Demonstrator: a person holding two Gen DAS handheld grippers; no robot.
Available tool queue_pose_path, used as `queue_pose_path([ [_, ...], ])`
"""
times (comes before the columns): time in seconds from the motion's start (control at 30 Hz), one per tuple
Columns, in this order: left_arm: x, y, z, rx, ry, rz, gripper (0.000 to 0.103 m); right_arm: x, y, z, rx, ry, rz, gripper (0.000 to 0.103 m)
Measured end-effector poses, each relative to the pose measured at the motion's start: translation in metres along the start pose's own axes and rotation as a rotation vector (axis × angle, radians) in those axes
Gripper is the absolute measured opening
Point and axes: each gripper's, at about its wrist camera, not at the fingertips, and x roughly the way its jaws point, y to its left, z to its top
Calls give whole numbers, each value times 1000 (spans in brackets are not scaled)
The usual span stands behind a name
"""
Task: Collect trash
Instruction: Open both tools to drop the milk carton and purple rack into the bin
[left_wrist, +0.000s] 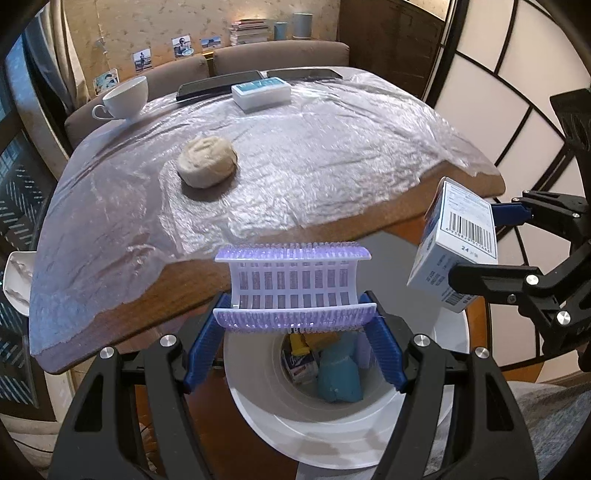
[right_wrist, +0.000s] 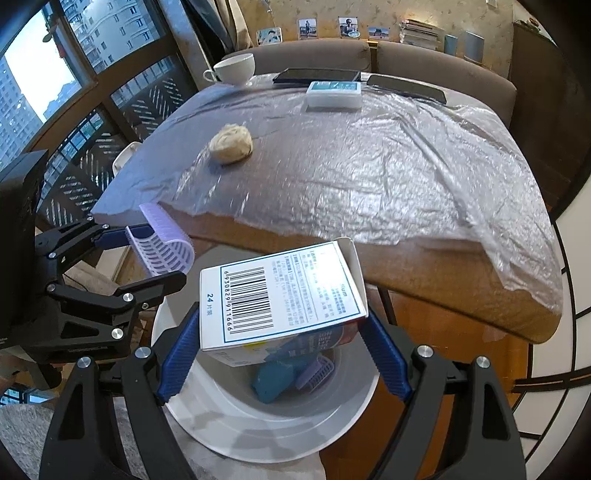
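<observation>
Left wrist view: the lilac plastic roller sits clamped between the blue pads of the left tongs, directly above the mouth of the white trash bin, which already holds a teal packet and a small carton. In the right wrist view the white barcode box is clamped in the right tongs, tilted, also over the bin, where another lilac piece lies.

Both loads hang close together over one opening, so releasing both at once could knock the box against the roller and bounce one over the rim onto the floor. The box looks wide relative to the space left; dropped flat, it might bridge across the rubbish and sit proud. The roller, springy and hollow, could roll off the heap. The two tongs could also collide if either swings inward.

On the table, under plastic sheeting, a beige crumpled wad still waits, near a teacup and a tissue pack.
</observation>
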Motion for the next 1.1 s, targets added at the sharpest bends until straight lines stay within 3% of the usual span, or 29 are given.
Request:
queue_pose_path([
  [1.1, 56, -8, -36, 105, 170, 12, 73, 53, 1, -31, -56, 150, -30, 82],
])
